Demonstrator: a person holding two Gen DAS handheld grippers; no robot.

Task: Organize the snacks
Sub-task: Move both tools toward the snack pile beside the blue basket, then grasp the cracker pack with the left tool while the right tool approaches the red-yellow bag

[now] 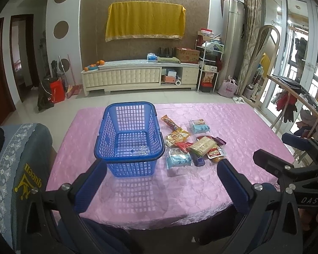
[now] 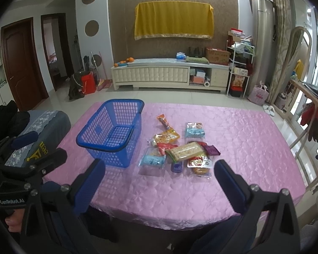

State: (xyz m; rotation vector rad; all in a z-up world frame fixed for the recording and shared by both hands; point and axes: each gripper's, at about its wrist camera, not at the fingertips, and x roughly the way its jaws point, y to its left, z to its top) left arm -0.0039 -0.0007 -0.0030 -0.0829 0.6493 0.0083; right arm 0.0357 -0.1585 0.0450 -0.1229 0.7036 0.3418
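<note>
An empty blue plastic basket (image 1: 130,139) stands on the pink tablecloth (image 1: 233,127), left of centre; it also shows in the right wrist view (image 2: 112,133). To its right lies a heap of snack packets (image 1: 193,146), also in the right wrist view (image 2: 180,148): light-blue packs, an orange stick pack, a yellow cracker pack, a purple one. My left gripper (image 1: 161,169) is open and empty, above the table's near edge in front of the basket. My right gripper (image 2: 159,171) is open and empty, in front of the snacks, and shows at the right of the left wrist view (image 1: 286,150).
A chair back with a blue-grey cover (image 1: 17,169) stands at the table's left. Beyond the table are tiled floor and a white TV cabinet (image 1: 137,76). A wooden rack with clothes (image 1: 296,105) stands to the right.
</note>
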